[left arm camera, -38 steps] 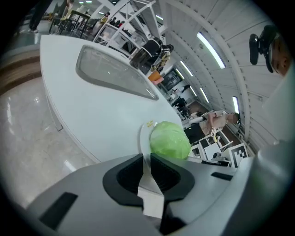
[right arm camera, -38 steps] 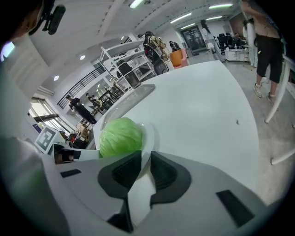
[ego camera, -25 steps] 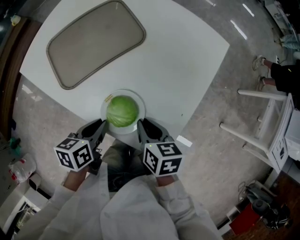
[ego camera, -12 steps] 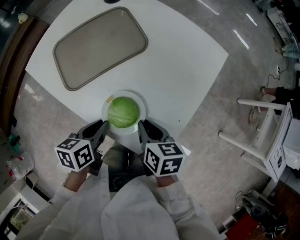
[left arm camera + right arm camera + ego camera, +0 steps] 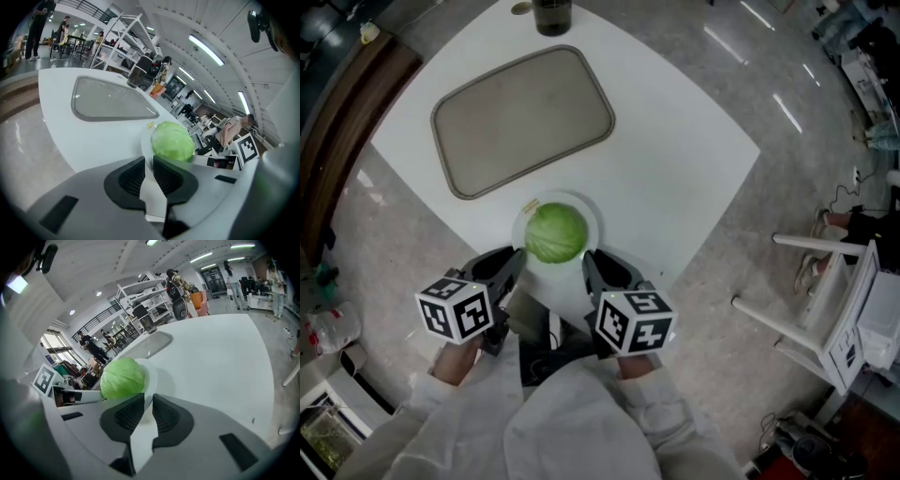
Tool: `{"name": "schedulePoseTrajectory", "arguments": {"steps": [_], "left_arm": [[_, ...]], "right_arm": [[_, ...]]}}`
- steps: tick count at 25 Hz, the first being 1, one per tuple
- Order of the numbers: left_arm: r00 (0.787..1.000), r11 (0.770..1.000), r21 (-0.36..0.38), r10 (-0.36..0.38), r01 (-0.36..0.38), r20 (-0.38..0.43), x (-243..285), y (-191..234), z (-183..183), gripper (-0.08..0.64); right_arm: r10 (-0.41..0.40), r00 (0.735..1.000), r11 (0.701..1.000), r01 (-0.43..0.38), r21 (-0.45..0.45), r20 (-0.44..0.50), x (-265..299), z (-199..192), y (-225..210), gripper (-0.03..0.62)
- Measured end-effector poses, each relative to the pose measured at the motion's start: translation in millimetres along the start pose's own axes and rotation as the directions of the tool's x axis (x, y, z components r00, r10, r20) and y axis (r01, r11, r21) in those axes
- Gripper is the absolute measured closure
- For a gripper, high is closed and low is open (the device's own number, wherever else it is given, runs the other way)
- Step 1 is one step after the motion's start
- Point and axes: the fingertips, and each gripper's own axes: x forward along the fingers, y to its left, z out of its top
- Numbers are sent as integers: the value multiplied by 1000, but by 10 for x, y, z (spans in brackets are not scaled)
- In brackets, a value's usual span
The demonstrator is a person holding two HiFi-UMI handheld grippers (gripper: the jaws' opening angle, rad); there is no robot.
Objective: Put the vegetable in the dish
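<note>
A round green cabbage sits in a white dish at the near edge of the white table. My left gripper is at the dish's near-left rim and my right gripper at its near-right rim. In the left gripper view the dish's rim runs into the narrow gap of the left gripper, beside the cabbage. In the right gripper view the rim likewise enters the right gripper, with the cabbage just behind. Both are shut on the rim.
A large grey tray lies further back on the table, with a dark cup beyond it. The table's edge runs right under the dish. A white stool frame stands on the floor to the right.
Both grippers and the dish with the cabbage have risen a little and shifted slightly toward the tray. The jaws keep the same narrow gap on the rim.
</note>
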Motion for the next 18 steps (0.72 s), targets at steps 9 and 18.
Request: {"name": "schedulePoseTrajectory", "arguments": {"steps": [9,18], "left_arm": [[998,998,17,-64,64,7,-57,303,422,505],[994,992,63,-108,109,-27,-103,663,1063,505]], "right_arm": [[-36,999,999,36,-5,25,311,334,258,531],[-63,995,998,60,36,76,676,804,590,531]]}}
